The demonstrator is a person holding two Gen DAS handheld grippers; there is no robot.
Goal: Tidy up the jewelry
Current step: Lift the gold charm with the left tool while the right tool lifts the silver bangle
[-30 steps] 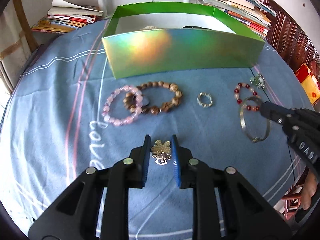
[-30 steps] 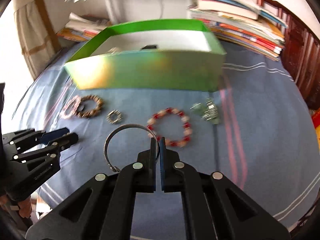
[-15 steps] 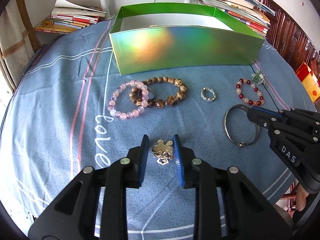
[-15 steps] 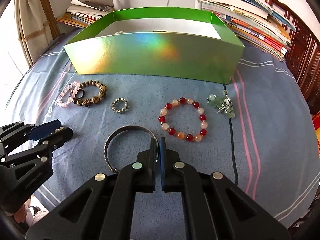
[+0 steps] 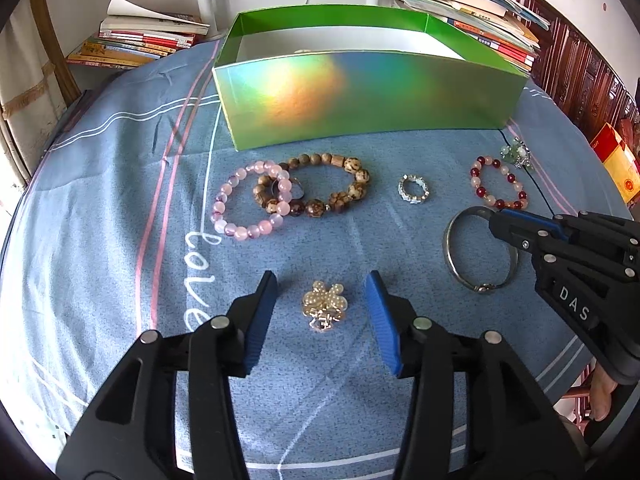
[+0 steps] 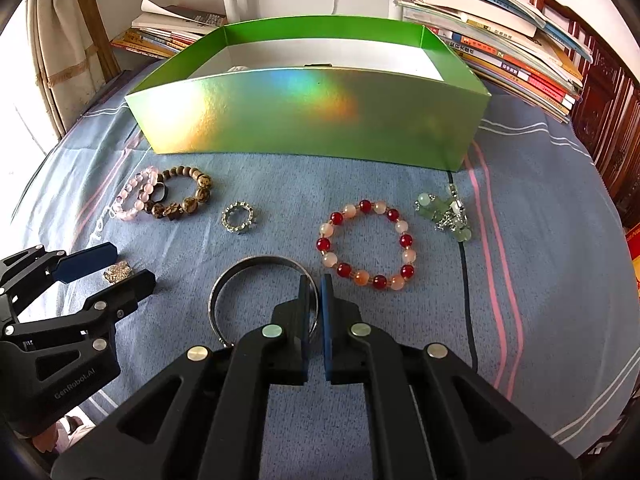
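A gold flower brooch (image 5: 325, 306) lies on the blue cloth between the fingers of my open left gripper (image 5: 322, 292), untouched. It also shows in the right wrist view (image 6: 117, 271). My right gripper (image 6: 315, 286) is shut on the rim of a silver bangle (image 6: 256, 263), which rests on the cloth (image 5: 454, 254). A green open box (image 5: 368, 92) stands behind. In front of it lie a pink bead bracelet (image 5: 250, 202), a brown wooden bead bracelet (image 5: 320, 190), a silver ring (image 5: 413, 188), a red and white bead bracelet (image 6: 366, 244) and a green bead charm (image 6: 446, 214).
Stacks of books (image 5: 140, 40) lie at the back left and more books (image 6: 500, 44) at the back right. A dark wooden cabinet (image 5: 580, 80) stands at the right. A thin black cord (image 6: 466, 280) runs down the cloth beside the charm.
My left gripper has opened wide around the brooch, which lies where it was. My right gripper has pulled the bangle away from the red bracelet, towards the brooch.
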